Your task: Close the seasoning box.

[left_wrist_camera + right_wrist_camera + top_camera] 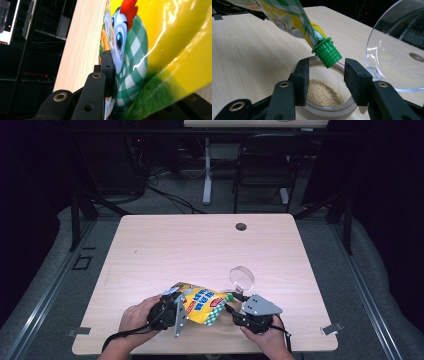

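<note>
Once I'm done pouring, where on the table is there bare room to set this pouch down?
Free: the whole far half of the table up to the cable hole, plus the left side beyond the left gripper. Crowded: the near edge, where the yellow pouch, right gripper, small jar and its open clear lid cluster.

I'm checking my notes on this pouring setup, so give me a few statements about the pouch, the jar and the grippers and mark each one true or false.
1. The left gripper is clamped on the yellow pouch. True.
2. The pouch's green spout points away from the jar. False: it hangs over the jar mouth.
3. The jar holds pale granules. True.
4. The right gripper grips the pouch. False: its jaws sit on either side of the jar.
5. The jar's clear lid is hinged open. True.
</note>
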The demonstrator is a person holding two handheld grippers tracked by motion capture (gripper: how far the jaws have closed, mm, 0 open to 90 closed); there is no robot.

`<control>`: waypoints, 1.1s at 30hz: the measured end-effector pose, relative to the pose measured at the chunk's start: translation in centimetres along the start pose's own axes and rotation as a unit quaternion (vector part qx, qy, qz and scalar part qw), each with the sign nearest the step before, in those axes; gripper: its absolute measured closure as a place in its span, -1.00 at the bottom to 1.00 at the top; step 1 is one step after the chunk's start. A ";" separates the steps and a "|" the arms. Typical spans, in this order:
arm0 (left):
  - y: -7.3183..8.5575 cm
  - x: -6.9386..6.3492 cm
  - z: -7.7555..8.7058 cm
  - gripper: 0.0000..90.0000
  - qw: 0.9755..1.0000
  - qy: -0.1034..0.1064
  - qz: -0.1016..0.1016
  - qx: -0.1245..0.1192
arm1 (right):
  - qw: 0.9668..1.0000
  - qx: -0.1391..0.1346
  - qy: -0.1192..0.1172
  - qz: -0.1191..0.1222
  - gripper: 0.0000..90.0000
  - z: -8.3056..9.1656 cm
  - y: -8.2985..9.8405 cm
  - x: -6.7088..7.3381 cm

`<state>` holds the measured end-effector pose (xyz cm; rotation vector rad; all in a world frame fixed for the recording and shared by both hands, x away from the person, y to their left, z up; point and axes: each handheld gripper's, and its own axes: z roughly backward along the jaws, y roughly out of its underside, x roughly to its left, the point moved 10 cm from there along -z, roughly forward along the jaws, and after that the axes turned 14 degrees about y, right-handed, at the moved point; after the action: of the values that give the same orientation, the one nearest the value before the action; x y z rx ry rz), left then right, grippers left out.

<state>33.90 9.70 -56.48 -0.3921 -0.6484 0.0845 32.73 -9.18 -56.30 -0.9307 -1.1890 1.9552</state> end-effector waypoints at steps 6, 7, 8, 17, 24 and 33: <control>0.2 -0.1 -0.1 0.89 1.000 0.011 0.022 -0.016 | 1.000 -0.001 0.004 -0.006 0.23 0.1 0.0 -0.3; 0.2 -0.2 0.0 0.89 0.999 0.013 0.026 -0.020 | 1.000 -0.001 0.005 -0.007 0.24 0.1 0.0 -0.4; 0.3 -0.2 0.1 0.89 0.999 0.015 0.027 -0.019 | 1.000 0.000 0.007 -0.006 0.24 0.2 0.0 -0.4; 0.6 0.2 0.1 0.89 0.997 0.032 0.061 -0.046 | 1.000 -0.002 0.002 -0.008 0.24 0.2 -0.2 -0.1; 1.2 0.8 0.0 0.89 0.993 0.042 0.093 -0.057 | 1.000 0.001 -0.001 -0.013 0.24 0.2 -0.1 -0.2; 2.7 1.9 0.0 0.89 0.983 0.052 0.159 -0.078 | 1.000 -0.002 -0.003 -0.019 0.24 0.4 -0.2 -0.2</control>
<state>35.57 12.53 -56.39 -0.6469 -0.4854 0.3172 32.54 -9.41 -55.94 -0.8989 -1.2060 1.9276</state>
